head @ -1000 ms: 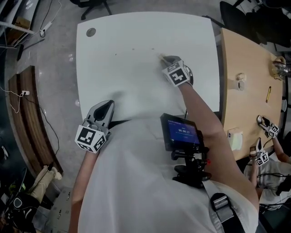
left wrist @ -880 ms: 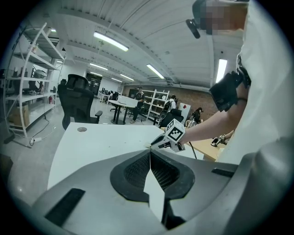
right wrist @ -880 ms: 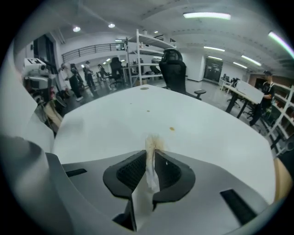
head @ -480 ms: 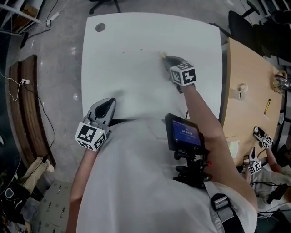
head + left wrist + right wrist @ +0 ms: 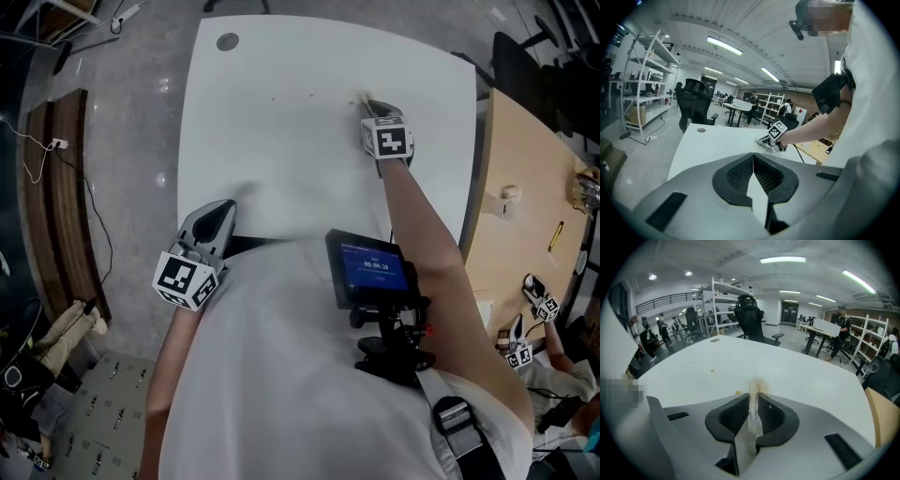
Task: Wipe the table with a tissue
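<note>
My right gripper (image 5: 370, 106) reaches over the far part of the white table (image 5: 281, 159), shut on a stained tissue (image 5: 753, 401) whose tip (image 5: 361, 97) touches the tabletop. In the right gripper view the tissue stands pinched between the jaws, brown-yellow at its top. Small yellow spots (image 5: 712, 371) lie on the table to the left of it, and one spot (image 5: 738, 392) sits just by the jaws. My left gripper (image 5: 214, 223) rests at the table's near edge, shut with nothing in it. From the left gripper view I see the right gripper (image 5: 769, 138) out on the table.
A round grommet (image 5: 227, 41) sits at the table's far left corner. A wooden table (image 5: 530, 187) with small items adjoins on the right. Office chairs (image 5: 752, 317) and shelving (image 5: 647, 93) stand beyond. A curved wooden bench (image 5: 56, 206) lies on the left floor.
My right gripper has slid the tissue farther away across the table. The left gripper has stayed at the near edge.
</note>
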{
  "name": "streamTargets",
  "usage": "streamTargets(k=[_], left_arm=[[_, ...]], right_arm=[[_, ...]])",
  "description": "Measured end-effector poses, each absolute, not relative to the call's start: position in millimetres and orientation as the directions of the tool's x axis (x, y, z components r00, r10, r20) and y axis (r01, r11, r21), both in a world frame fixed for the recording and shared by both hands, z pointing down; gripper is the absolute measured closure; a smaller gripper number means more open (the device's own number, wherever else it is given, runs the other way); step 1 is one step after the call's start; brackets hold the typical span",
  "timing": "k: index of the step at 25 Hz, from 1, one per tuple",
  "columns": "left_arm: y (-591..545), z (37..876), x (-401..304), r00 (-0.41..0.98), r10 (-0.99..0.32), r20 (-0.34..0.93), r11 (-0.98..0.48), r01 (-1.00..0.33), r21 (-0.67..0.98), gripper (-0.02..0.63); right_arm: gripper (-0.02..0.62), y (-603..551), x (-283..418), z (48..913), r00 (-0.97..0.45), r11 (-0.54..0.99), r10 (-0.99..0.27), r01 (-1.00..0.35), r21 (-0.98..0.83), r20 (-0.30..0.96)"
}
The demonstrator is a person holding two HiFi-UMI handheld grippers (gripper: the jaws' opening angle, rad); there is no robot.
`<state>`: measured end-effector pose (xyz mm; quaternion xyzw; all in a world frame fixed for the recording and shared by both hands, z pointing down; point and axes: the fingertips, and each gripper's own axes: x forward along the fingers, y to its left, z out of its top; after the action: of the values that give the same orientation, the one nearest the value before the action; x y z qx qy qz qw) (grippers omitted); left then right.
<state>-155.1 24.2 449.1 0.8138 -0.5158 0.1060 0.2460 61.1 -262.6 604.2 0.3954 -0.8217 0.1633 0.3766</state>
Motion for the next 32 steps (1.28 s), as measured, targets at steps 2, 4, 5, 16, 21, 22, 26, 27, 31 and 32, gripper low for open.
streamTargets(k=[2, 4, 5, 16, 21, 22, 26, 27, 31, 32], left_arm=[[24.7, 450.3, -156.1, 0.447, -0.786, 0.427, -0.348, -0.891, 0.293, 0.6], [23.6, 453.0, -156.0, 0.456, -0.781, 0.426, -0.356, -0.886, 0.297, 0.6], [22.9, 454.1, -155.6, 0.462, -0.778, 0.425, -0.361, -0.884, 0.299, 0.6], [16.9, 451.2, -144.9, 0.499, -0.762, 0.412, -0.404, -0.864, 0.3, 0.6], [18.5, 452.7, -143.8, 0.498, -0.767, 0.405, -0.398, -0.864, 0.308, 0.6], [19.0, 452.3, -143.5, 0.495, -0.77, 0.403, -0.395, -0.865, 0.309, 0.6], [22.0, 445.8, -145.3, 0.477, -0.788, 0.389, -0.377, -0.873, 0.309, 0.6], [22.5, 444.3, -146.2, 0.471, -0.793, 0.385, -0.37, -0.876, 0.309, 0.6], [23.4, 445.7, -163.4, 0.444, -0.814, 0.376, -0.335, -0.886, 0.321, 0.6], [26.1, 447.1, -170.5, 0.435, -0.818, 0.377, -0.323, -0.889, 0.326, 0.6]], right_arm=[[0.535, -259.6, 55.9, 605.5, -0.38, 0.649, -0.531, -0.757, 0.075, 0.758], [0.535, -253.9, 45.5, 607.5, -0.382, 0.691, -0.506, -0.716, 0.099, 0.773], [0.535, -250.0, 39.1, 608.6, -0.392, 0.719, -0.489, -0.687, 0.106, 0.779], [0.535, -197.0, -2.7, 607.5, -0.467, 0.899, -0.354, -0.408, 0.157, 0.81], [0.535, -148.3, -33.5, 604.8, -0.608, 0.971, -0.087, -0.229, -0.07, 0.789], [0.535, -139.5, -39.4, 601.0, -0.655, 0.969, -0.022, -0.201, -0.146, 0.756], [0.535, -151.8, -45.7, 585.8, -0.744, 0.928, -0.04, -0.274, -0.251, 0.667], [0.535, -163.4, -42.5, 583.5, -0.747, 0.911, -0.08, -0.324, -0.257, 0.659], [0.535, -225.4, -27.0, 583.3, -0.683, 0.803, -0.282, -0.552, -0.224, 0.674], [0.535, -237.7, -26.3, 585.6, -0.654, 0.781, -0.32, -0.591, -0.2, 0.686]])
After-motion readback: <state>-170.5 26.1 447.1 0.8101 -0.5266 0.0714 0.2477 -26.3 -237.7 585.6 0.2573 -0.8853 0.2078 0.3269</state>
